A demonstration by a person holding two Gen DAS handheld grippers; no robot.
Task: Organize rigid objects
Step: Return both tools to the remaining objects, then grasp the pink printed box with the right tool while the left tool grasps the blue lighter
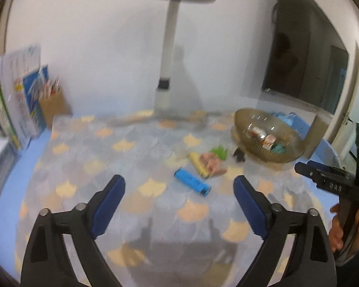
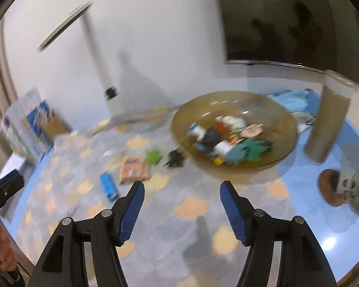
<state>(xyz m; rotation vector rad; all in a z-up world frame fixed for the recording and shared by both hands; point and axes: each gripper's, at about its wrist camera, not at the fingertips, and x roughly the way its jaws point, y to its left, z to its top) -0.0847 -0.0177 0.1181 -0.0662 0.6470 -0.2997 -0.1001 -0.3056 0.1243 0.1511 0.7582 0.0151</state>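
Amber glass bowl (image 2: pixel 234 110), far right of table, already holds a heap of small toys | left out beside it: blue block (image 1: pixel 192 182), yellow stick (image 1: pixel 198 165), pink card (image 2: pixel 133 172), green piece (image 2: pixel 153 155), black piece (image 2: pixel 176 159) | left gripper (image 1: pixel 179 186) wide apart, empty; right gripper (image 2: pixel 182 192) apart, empty | patterned cloth (image 1: pixel 141 191) over blue table (image 2: pixel 323 215); white lamp (image 1: pixel 167 47), white wall.

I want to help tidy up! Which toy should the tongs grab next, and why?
Probably the blue block: it lies loose on the cloth, outside the bowl that already holds other toys. The left tongs are open, empty and pointing almost straight at it, so easing them down around it looks like the shortest move.
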